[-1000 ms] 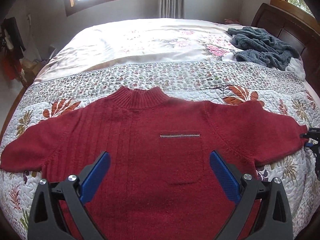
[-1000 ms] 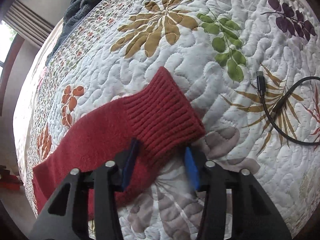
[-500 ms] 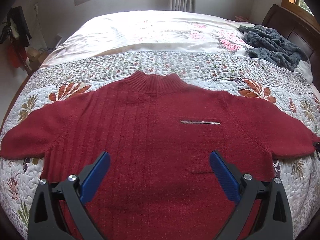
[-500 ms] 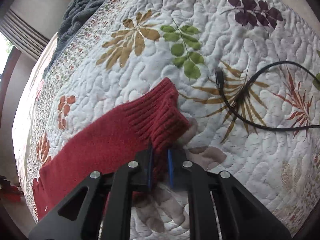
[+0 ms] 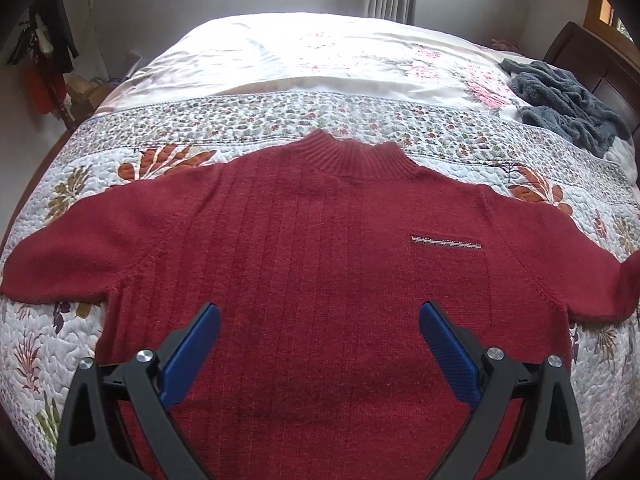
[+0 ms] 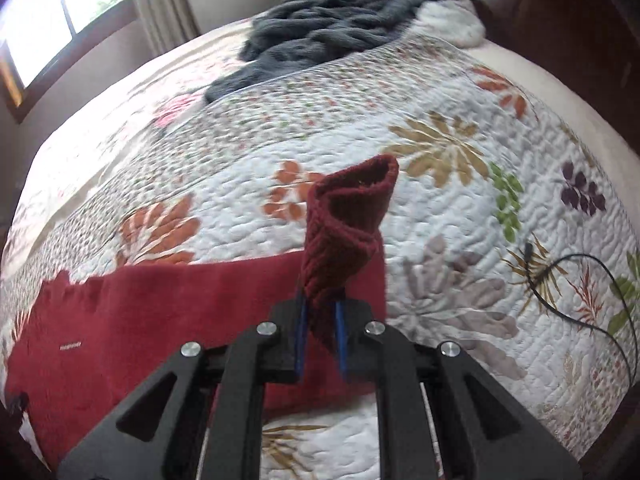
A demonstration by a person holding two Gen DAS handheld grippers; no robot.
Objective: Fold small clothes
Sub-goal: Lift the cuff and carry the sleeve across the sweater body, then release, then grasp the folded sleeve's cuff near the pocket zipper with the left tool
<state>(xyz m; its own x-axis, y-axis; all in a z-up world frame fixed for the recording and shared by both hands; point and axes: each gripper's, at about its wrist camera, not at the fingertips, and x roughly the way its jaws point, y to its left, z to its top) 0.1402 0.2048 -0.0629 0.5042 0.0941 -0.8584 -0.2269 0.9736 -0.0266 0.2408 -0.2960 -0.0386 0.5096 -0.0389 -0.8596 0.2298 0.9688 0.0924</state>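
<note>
Two grippers on this one. Right gripper is clamped on the sweater cuff, which stands up off the quilt mid-frame in the right wrist view. Left gripper hangs wide open over the lower middle of the red sweater, holding nothing. Sweater lies flat, centre frame, collar toward the top. Grey blanket sits upper right, black cable far right. My worry: the pinch is only on the cuff edge, so knit could slip out mid-fold, or the pull drags the body crooked since nothing pins it.
</note>
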